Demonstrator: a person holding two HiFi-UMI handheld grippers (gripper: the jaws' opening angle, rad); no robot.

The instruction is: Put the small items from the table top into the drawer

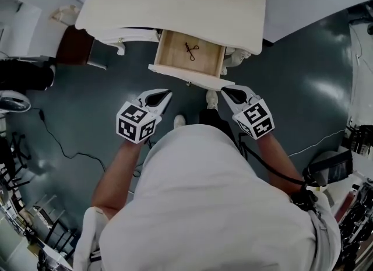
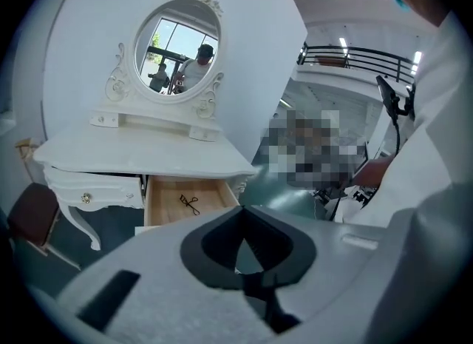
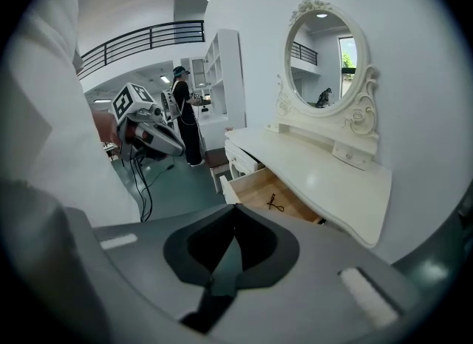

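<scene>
Dark floor (image 1: 87, 118) around dresser (image 1: 175, 2) | drawer (image 1: 175, 51) out, front edge near | left claw (image 1: 168, 94), right claw (image 1: 224, 92) pressed together

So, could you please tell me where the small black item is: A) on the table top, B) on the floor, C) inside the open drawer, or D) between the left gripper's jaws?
C: the small black item lies on the wooden bottom of the open drawer.
</scene>
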